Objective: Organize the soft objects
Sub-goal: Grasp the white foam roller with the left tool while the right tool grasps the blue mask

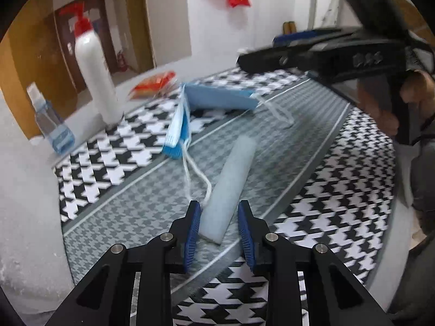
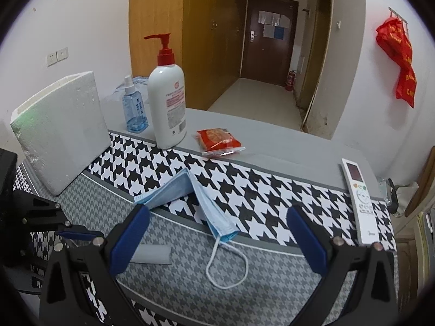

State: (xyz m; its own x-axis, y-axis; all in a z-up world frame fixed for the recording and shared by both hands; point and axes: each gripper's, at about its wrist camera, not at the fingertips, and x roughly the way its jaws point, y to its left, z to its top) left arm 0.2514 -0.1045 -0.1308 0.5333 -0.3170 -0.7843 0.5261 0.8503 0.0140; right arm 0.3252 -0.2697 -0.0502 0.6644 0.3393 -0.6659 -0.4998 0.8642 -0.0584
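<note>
Left gripper [image 1: 218,212] straddles the near end of the foam strip [image 1: 231,184], jaws narrow, not yet pinching; next, squeeze and lift.

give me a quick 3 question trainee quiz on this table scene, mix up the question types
1. True or false: the left gripper has its fingers on either side of the white foam strip.
2. Which item lies nearest the right gripper? A) remote control B) blue face mask C) red snack packet
3. Fill in: the pump bottle has a ___ pump head.

Key: 1 true; 2 B; 3 red
</note>
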